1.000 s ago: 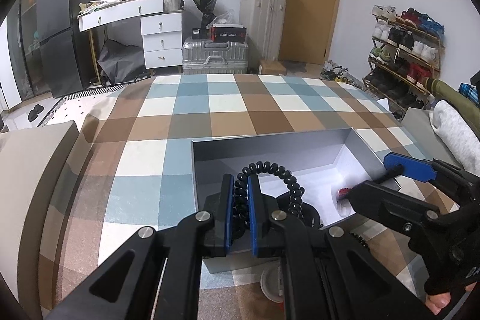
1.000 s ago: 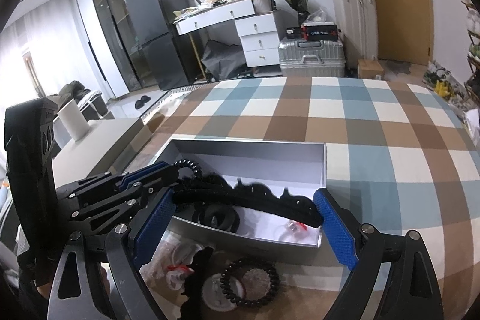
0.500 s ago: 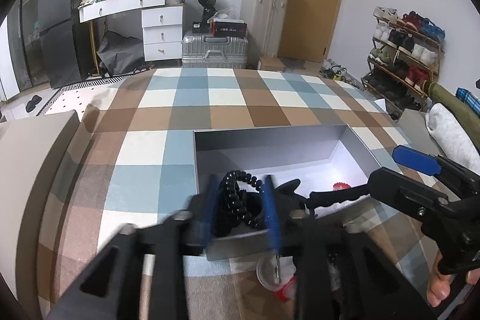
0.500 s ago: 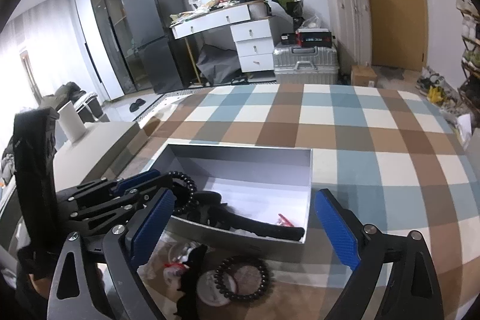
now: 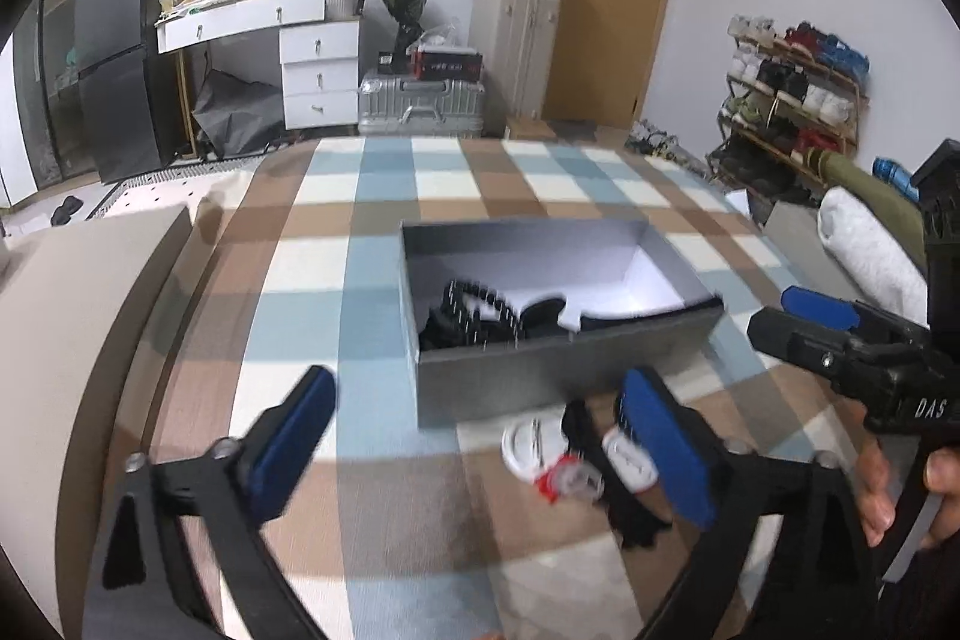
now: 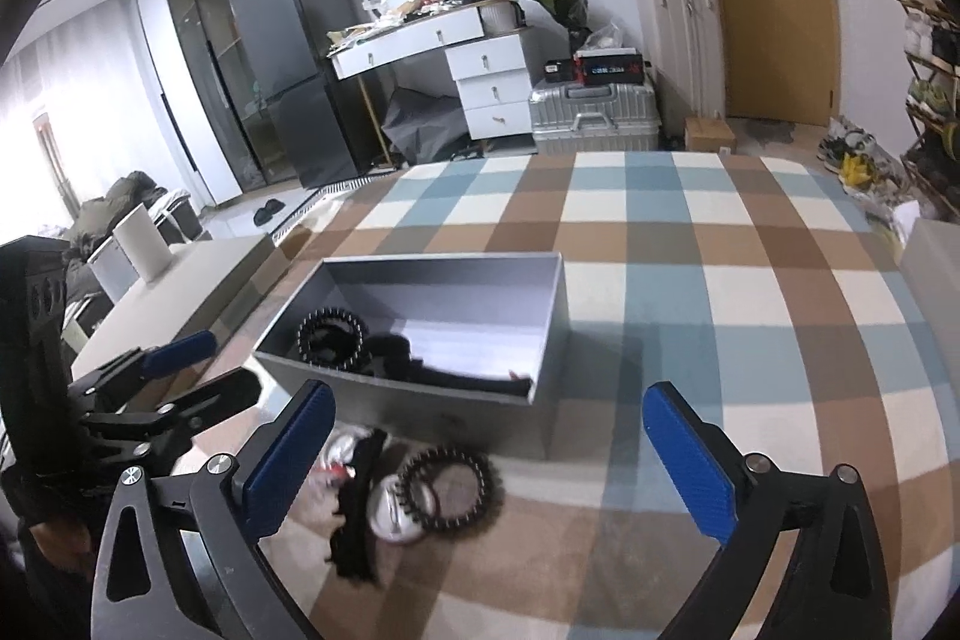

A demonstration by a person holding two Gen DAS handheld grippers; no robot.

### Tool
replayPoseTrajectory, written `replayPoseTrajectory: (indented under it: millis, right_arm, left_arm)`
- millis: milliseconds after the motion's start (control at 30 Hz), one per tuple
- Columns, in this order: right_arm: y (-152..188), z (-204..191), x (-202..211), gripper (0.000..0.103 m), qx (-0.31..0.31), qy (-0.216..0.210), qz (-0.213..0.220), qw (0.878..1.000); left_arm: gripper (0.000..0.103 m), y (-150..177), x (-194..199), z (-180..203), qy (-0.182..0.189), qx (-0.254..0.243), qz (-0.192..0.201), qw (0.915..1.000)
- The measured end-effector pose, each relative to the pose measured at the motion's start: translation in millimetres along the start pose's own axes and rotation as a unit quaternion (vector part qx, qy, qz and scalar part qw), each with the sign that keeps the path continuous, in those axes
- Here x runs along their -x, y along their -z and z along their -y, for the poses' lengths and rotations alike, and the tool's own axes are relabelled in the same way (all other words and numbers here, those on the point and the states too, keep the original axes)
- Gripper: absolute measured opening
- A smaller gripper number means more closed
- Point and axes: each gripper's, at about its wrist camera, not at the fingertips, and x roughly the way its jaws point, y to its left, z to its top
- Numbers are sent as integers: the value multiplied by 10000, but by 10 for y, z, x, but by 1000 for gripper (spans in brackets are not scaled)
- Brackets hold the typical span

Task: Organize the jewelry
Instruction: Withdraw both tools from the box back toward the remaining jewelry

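A grey open box [image 5: 564,370] [image 6: 420,403] sits on the checked cloth. A black coil hair tie [image 5: 480,310] [image 6: 332,337] lies in its near left corner beside other black items. My left gripper [image 5: 480,442] is open and empty, pulled back in front of the box. My right gripper [image 6: 480,466] is open and empty, above loose pieces in front of the box: another black coil tie [image 6: 450,490], white round cases [image 5: 528,451] and a black clip [image 6: 354,514].
The checked cloth [image 6: 720,280] covers the surface around the box. A beige cushion [image 5: 72,316] lies at the left. Suitcases, a white dresser and a shoe rack stand beyond the far edge.
My left gripper has opened, let the black coil tie drop into the box, and drawn back toward me. My right gripper has also drawn back, still open.
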Motion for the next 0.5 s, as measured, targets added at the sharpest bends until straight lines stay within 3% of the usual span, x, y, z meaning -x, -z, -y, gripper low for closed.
replayPoseTrajectory:
  millis: [500]
  right_arm:
    - [263,-52,-42,103,117,-106,-462,9988]
  left_arm:
    - [101,291,0,-117,-184,166,-223,9994]
